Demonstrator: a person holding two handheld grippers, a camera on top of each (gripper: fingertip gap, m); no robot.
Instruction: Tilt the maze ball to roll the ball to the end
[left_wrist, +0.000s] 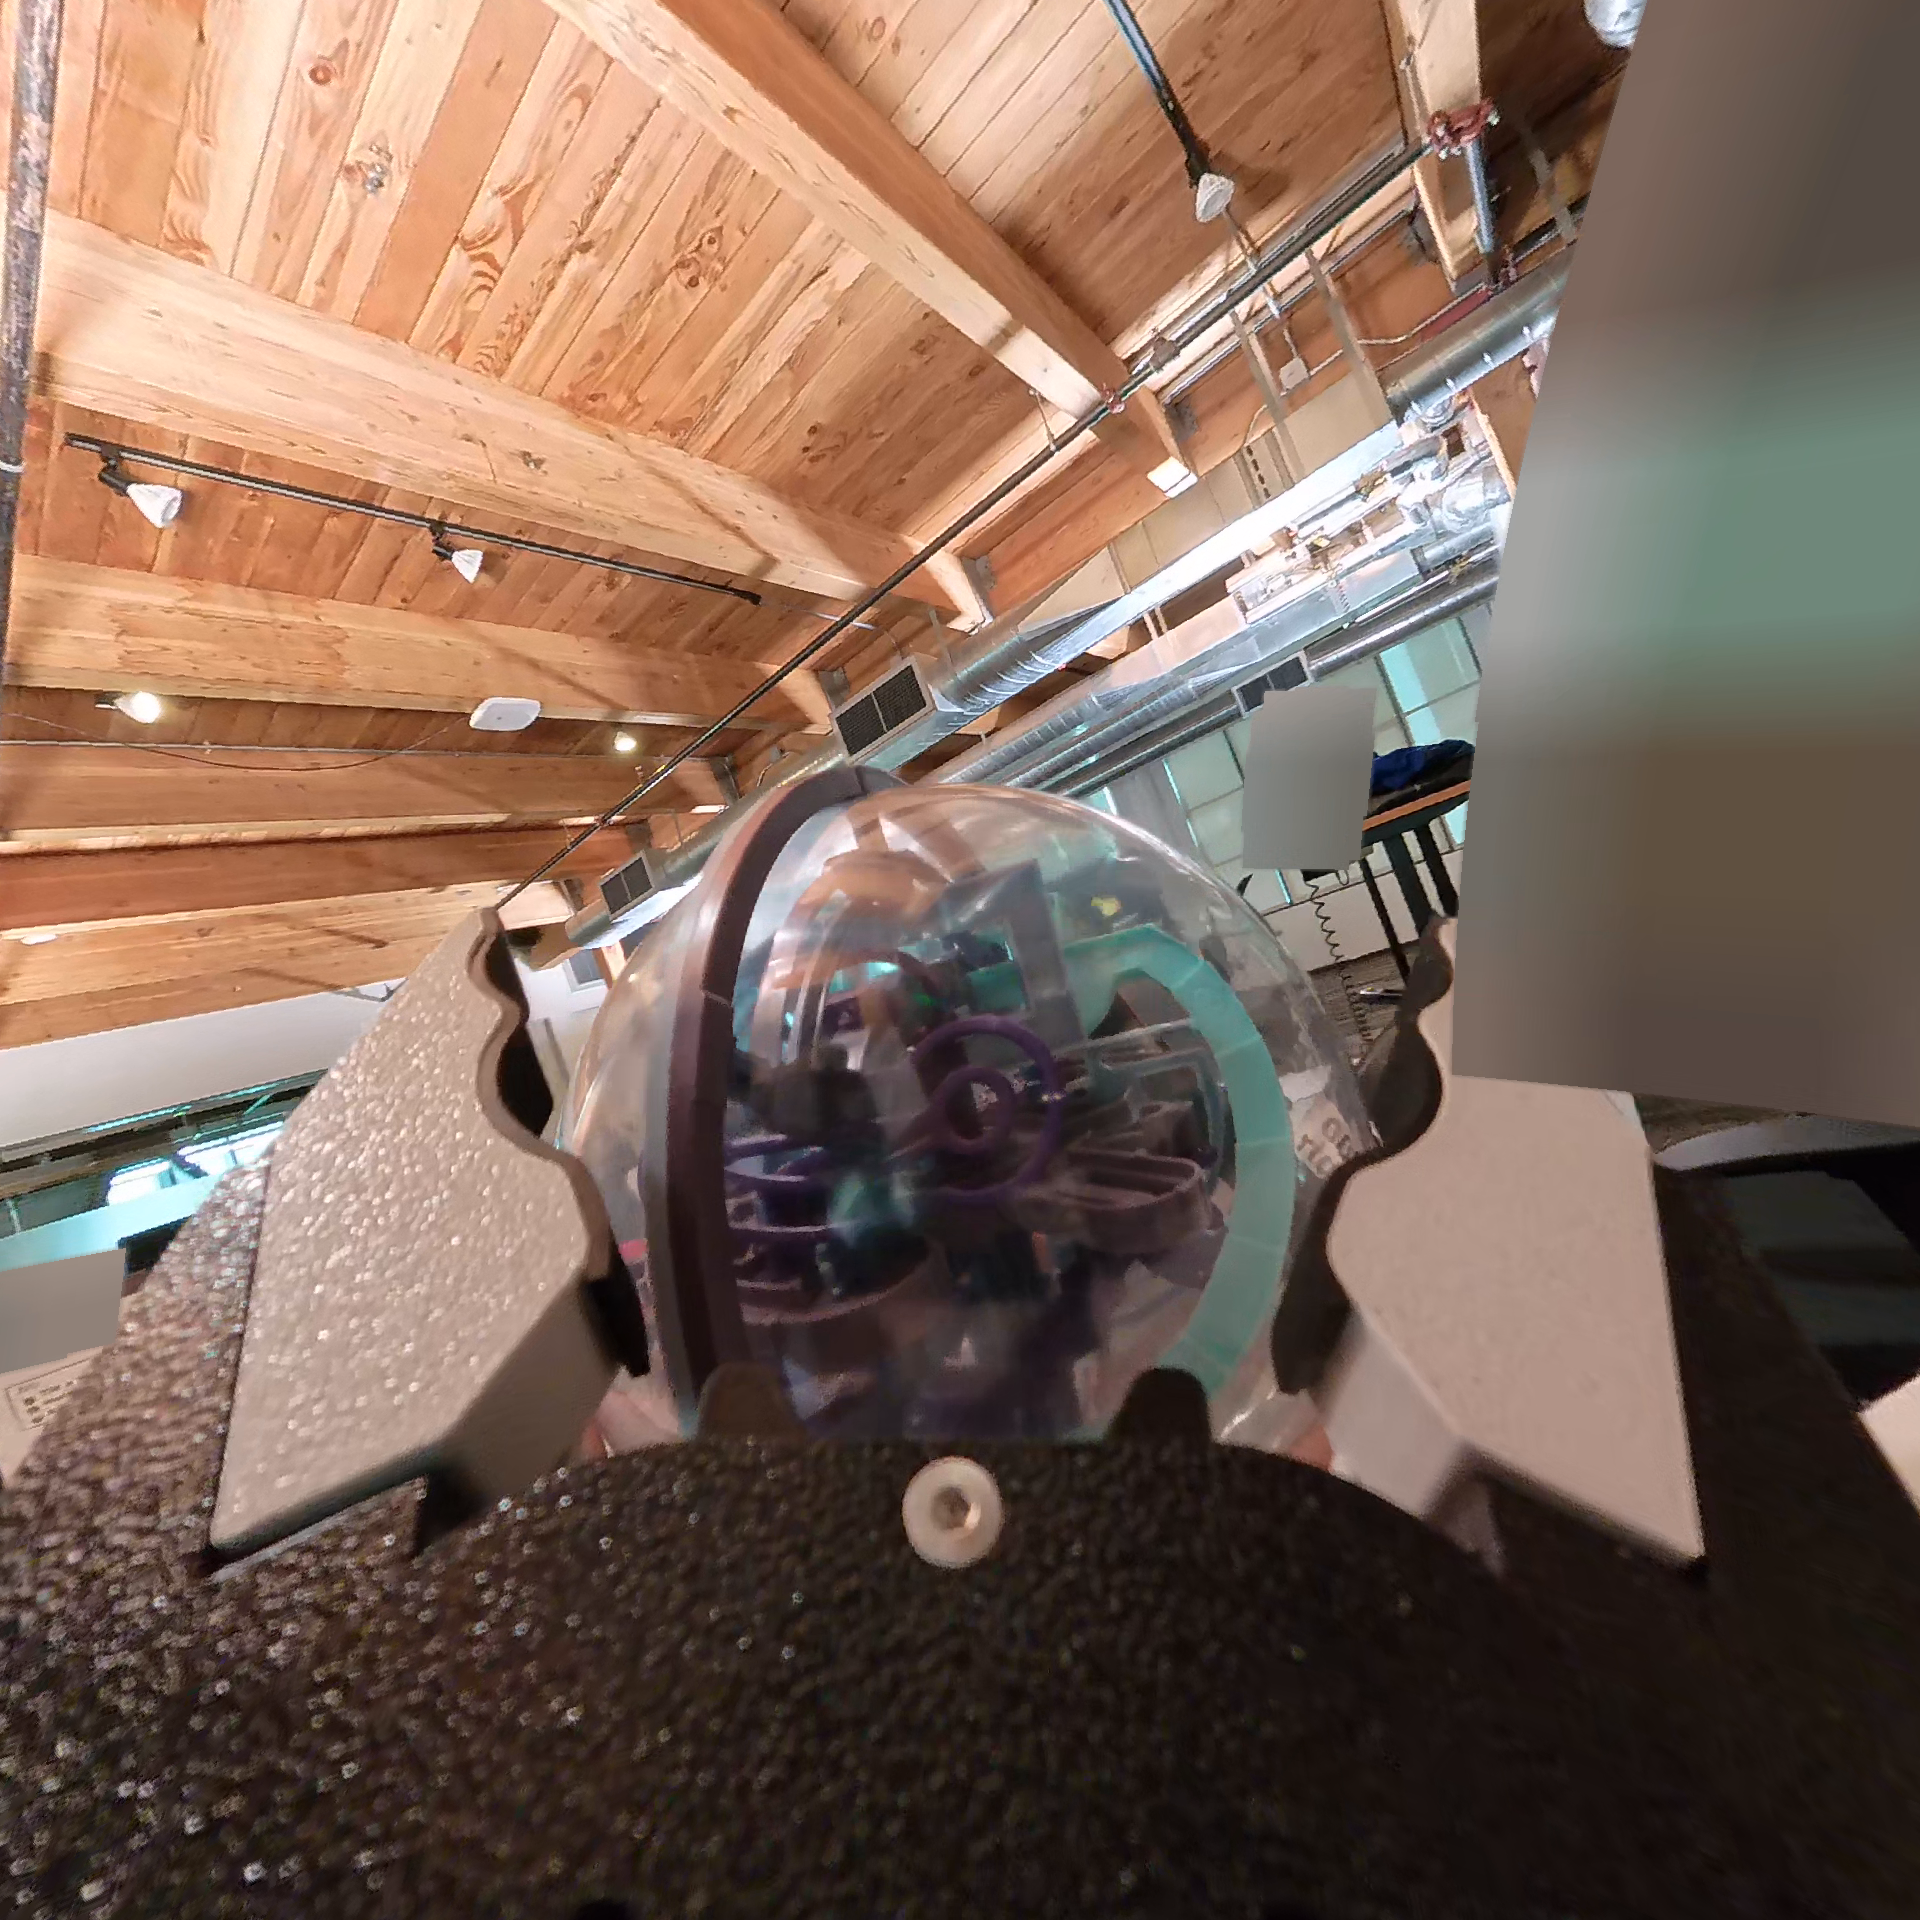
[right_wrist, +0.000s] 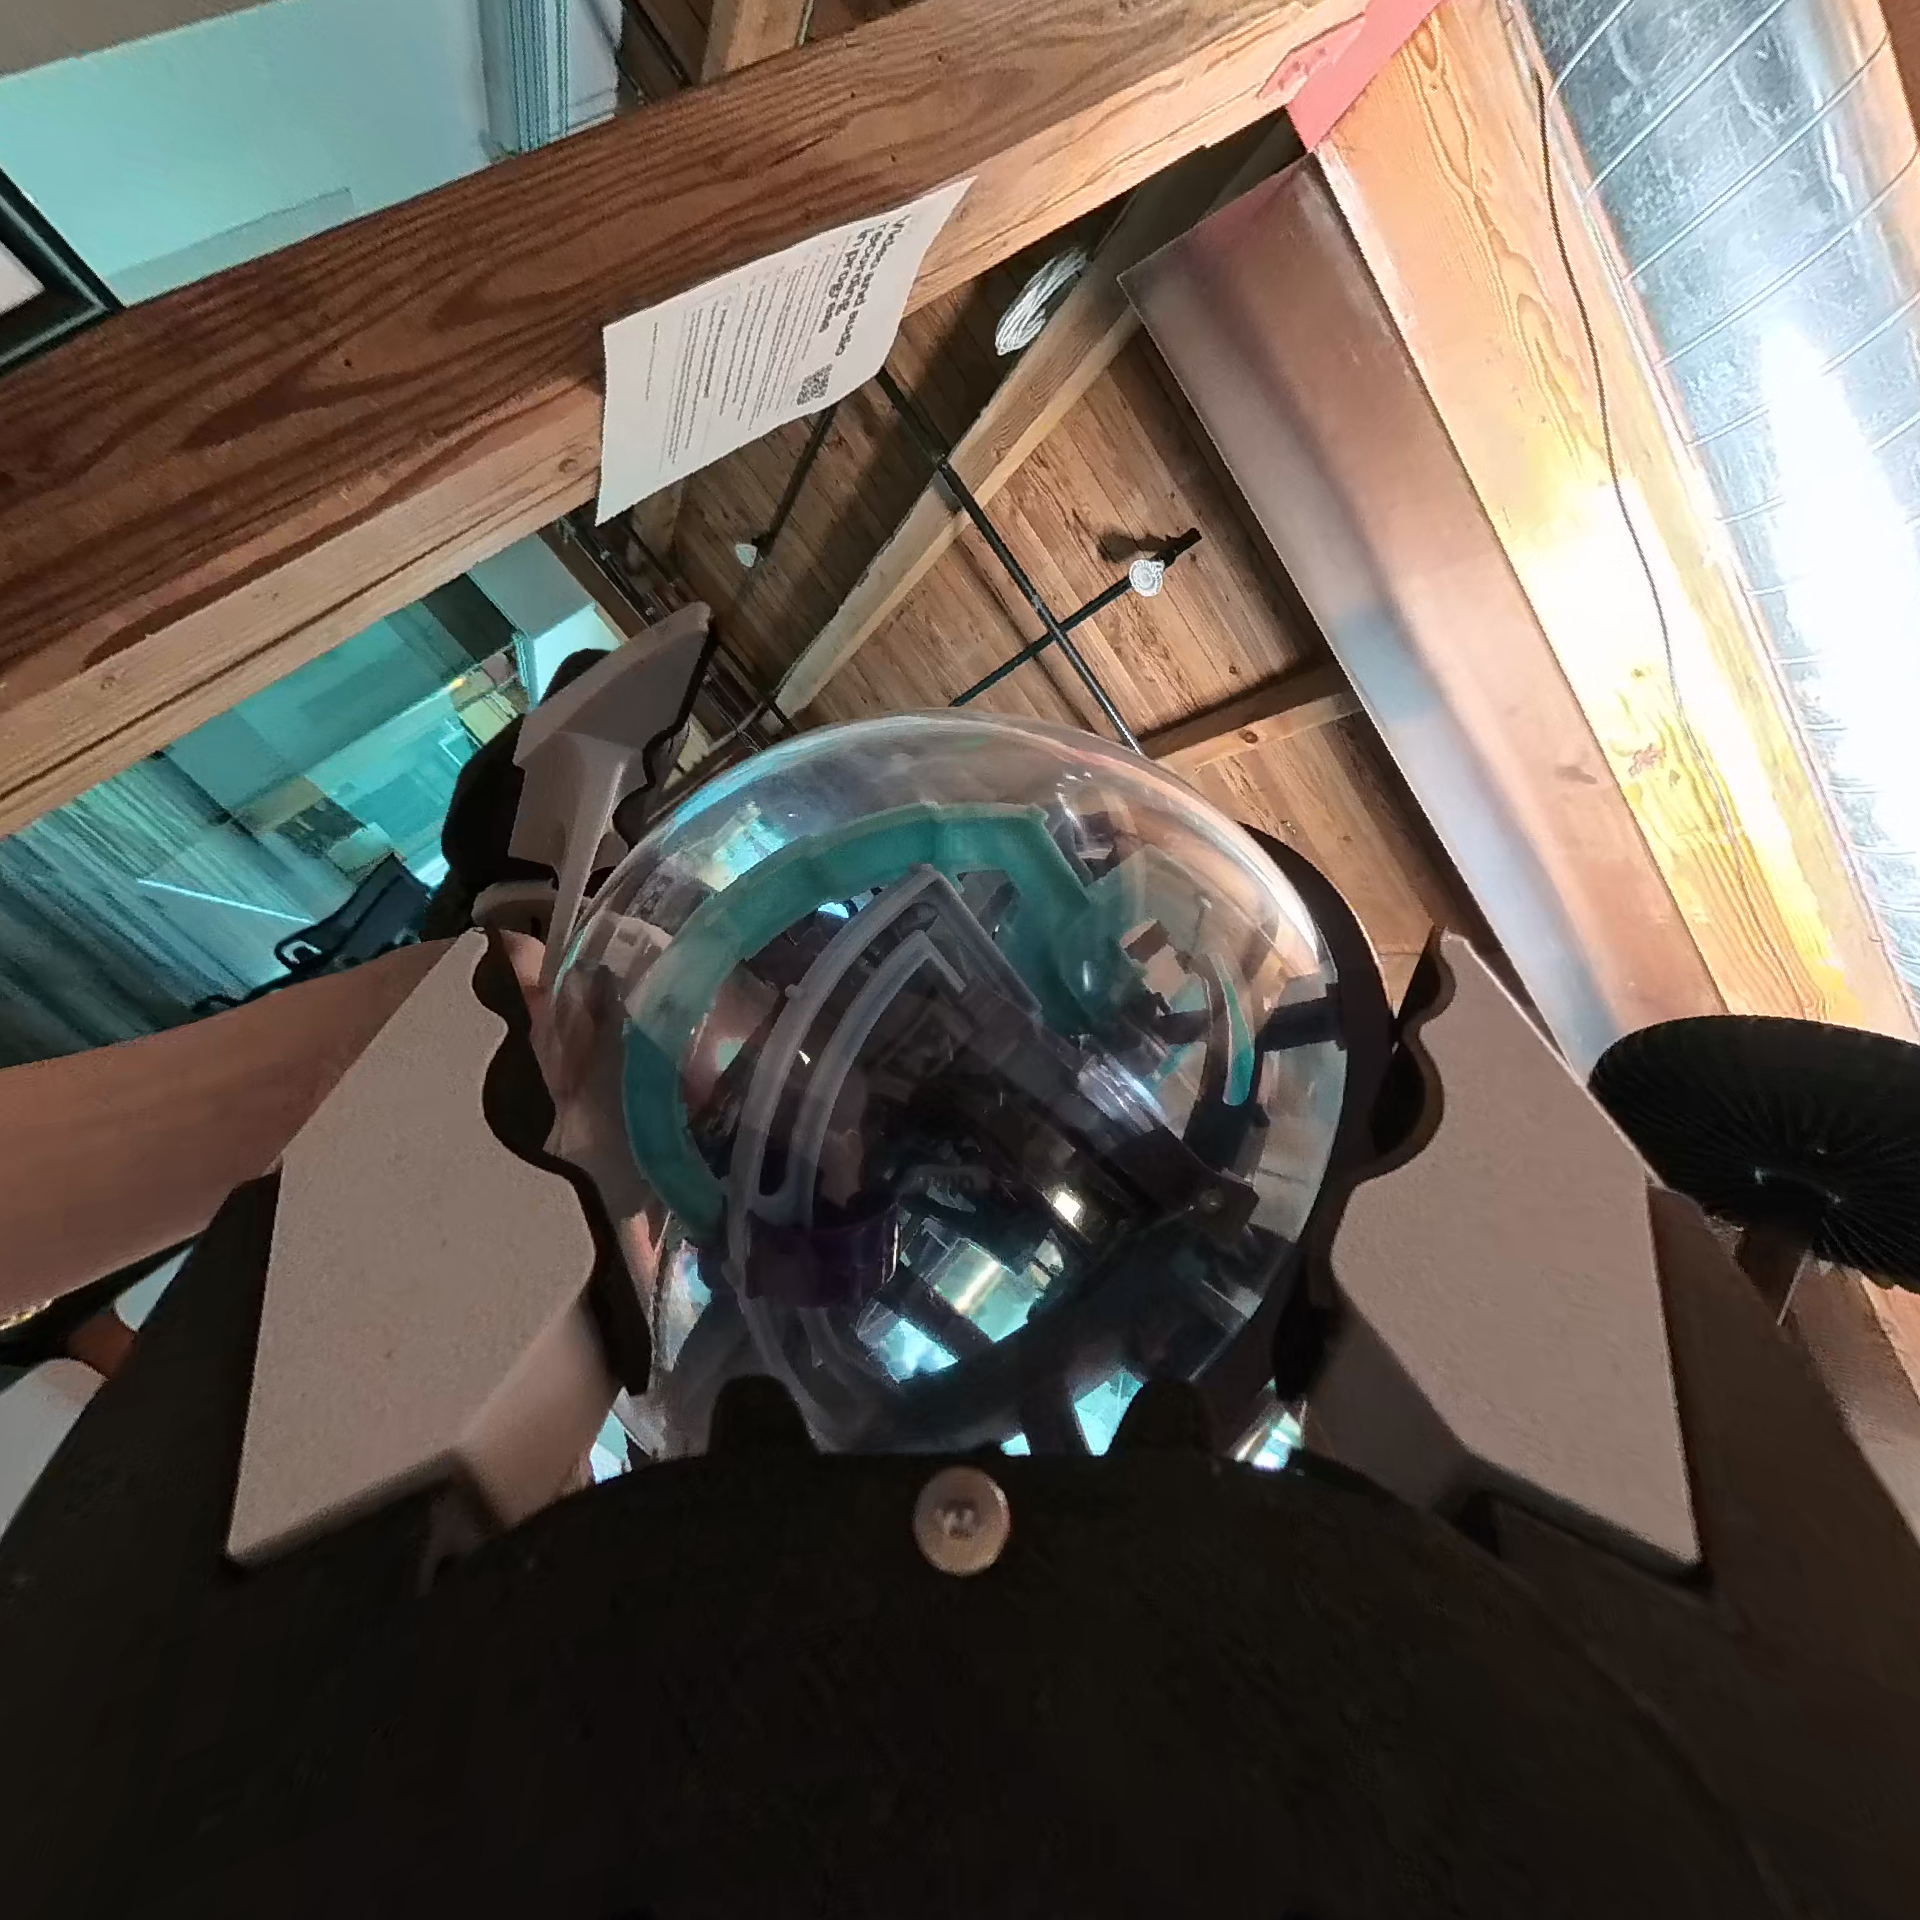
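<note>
Cradling the clear plastic maze sphere (left_wrist: 956, 1122) at twelve o'clock, both grippers (left_wrist: 966, 1049) (right_wrist: 956, 1049) are pinching its sides, fingers spread wide.

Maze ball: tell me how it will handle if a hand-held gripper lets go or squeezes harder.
The maze ball is a smooth, clear round shell, so it would probably slip and roll if let go. The shell looks stiff and mostly hollow around thin teal and purple tracks, so likely light. Hard squeezing might crack it.
</note>
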